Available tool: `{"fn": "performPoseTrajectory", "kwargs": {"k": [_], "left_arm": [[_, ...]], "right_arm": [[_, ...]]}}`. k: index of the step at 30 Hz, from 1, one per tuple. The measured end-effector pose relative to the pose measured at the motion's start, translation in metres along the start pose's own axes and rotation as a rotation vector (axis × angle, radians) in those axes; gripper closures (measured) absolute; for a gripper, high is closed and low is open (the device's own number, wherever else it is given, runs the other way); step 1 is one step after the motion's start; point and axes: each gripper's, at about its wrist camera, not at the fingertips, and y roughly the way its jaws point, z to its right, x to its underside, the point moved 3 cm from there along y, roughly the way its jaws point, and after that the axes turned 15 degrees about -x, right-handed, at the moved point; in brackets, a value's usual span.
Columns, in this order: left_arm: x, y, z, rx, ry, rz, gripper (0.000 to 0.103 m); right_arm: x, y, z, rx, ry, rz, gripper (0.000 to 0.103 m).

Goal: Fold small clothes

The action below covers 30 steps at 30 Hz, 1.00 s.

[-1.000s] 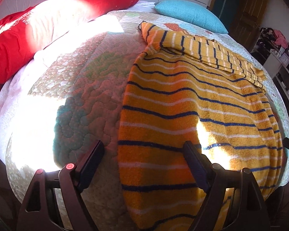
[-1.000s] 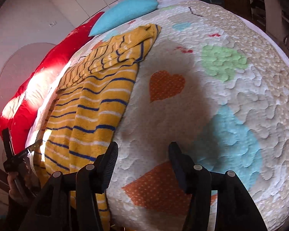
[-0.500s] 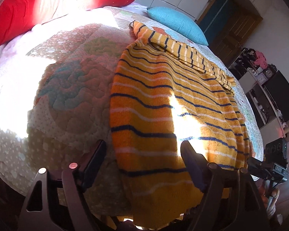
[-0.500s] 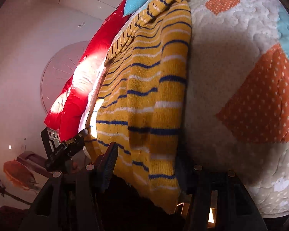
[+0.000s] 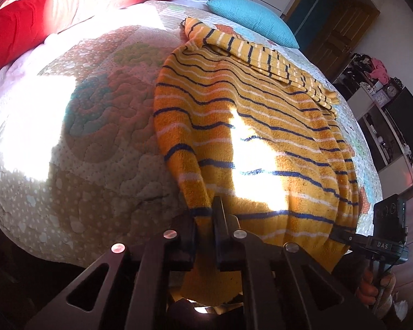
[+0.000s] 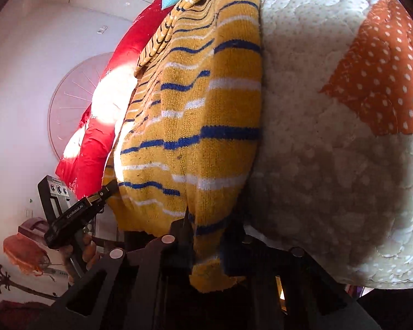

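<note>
Striped sweater (image 5: 261, 143) pinched by both tongs

A patchwork quilt (image 5: 102, 126) covered the bed, sunlight blazing at the frame's left. Red pillows (image 5: 22, 16) lay upper left, a turquoise cushion (image 5: 250, 19) at top centre. A wooden door (image 5: 341, 24) and cluttered shelves (image 5: 382, 93) stood at right.

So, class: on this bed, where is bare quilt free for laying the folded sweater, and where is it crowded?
Free: the quilt between the striped sweater and the red pillow, and the quilt on the sweater's other side. Crowded: the near hem, pinched by the left gripper and the right gripper.
</note>
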Motion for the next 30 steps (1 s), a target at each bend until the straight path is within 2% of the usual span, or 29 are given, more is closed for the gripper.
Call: {"fn": "performPoseTrajectory", "kwargs": {"k": [7,12,15,18,22,25,26,28,30], "left_arm": [[0.016,-0.021,-0.013,-0.001,-0.029,0.013,0.096],[0.020,-0.020,-0.020,0.012,-0.066,0.012,0.096],[0.018,-0.020,-0.018,-0.001,-0.055,0.019,0.096],[0.018,-0.021,-0.016,-0.014,-0.044,0.028,0.096],[0.022,-0.011,-0.020,-0.036,-0.071,-0.013,0.094],[0.027,-0.005,-0.021,-0.040,-0.080,-0.041,0.067],[0.029,-0.003,-0.022,-0.038,-0.083,-0.050,0.051],[0.032,0.000,-0.023,-0.027,-0.099,-0.067,0.042],[0.033,0.004,-0.023,-0.008,-0.114,-0.087,0.041]], "right_arm": [[0.011,-0.011,-0.033,0.026,-0.106,-0.027,0.092],[0.007,-0.003,-0.026,0.034,-0.084,-0.029,0.092],[0.005,0.005,-0.025,0.063,-0.098,-0.044,0.091],[0.006,0.007,-0.023,0.078,-0.096,-0.037,0.089],[0.007,0.005,-0.010,0.064,-0.040,-0.032,0.081],[0.009,0.007,-0.006,0.065,-0.021,-0.042,0.071],[0.009,0.008,-0.005,0.065,-0.020,-0.049,0.069],[0.010,0.011,-0.005,0.063,-0.019,-0.064,0.061],[0.010,0.015,-0.006,0.069,-0.023,-0.073,0.059]]}}
